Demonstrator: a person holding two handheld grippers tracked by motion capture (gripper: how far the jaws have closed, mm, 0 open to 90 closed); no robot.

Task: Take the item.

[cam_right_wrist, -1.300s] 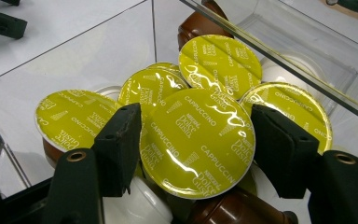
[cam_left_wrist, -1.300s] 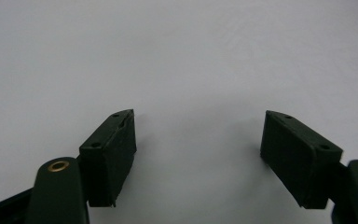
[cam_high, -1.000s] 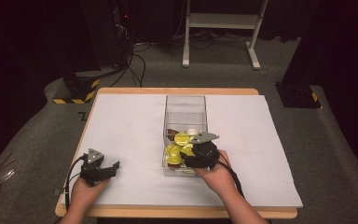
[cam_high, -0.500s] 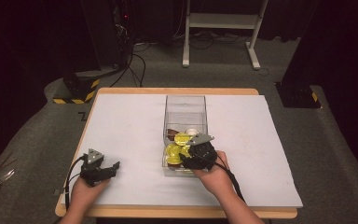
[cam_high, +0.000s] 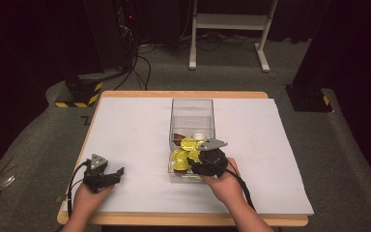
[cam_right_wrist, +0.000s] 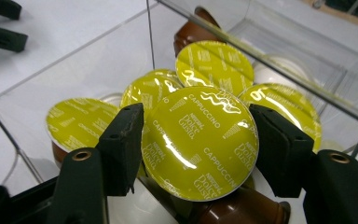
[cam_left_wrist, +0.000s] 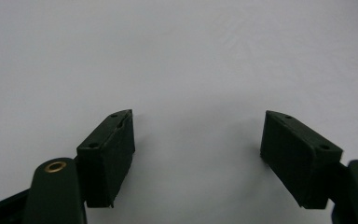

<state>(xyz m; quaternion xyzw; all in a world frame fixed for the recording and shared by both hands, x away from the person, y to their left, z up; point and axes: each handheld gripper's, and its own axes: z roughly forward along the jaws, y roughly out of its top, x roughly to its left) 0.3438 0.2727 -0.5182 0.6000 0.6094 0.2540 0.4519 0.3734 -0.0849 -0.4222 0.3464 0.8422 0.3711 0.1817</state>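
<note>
A clear plastic box (cam_high: 192, 108) stands mid-table and holds several coffee capsules with yellow foil lids (cam_high: 189, 143). My right gripper (cam_high: 192, 162) reaches into the box's near end. In the right gripper view its jaws (cam_right_wrist: 198, 135) have just been closing, and both pads touch the rim of one capsule marked Cappuccino (cam_right_wrist: 200, 140), brown body below. Other yellow-lidded capsules (cam_right_wrist: 214, 63) and a brown one (cam_right_wrist: 191, 32) lie behind it. My left gripper (cam_high: 117, 174) rests at the front left of the table, jaws (cam_left_wrist: 198, 140) open with nothing between them.
White paper (cam_high: 130, 130) covers the wooden table. The box's clear walls (cam_right_wrist: 149, 46) rise close around my right gripper. A white capsule (cam_high: 198, 136) lies deeper in the box. Beyond the table are a dark floor, cables and a metal stand (cam_high: 227, 29).
</note>
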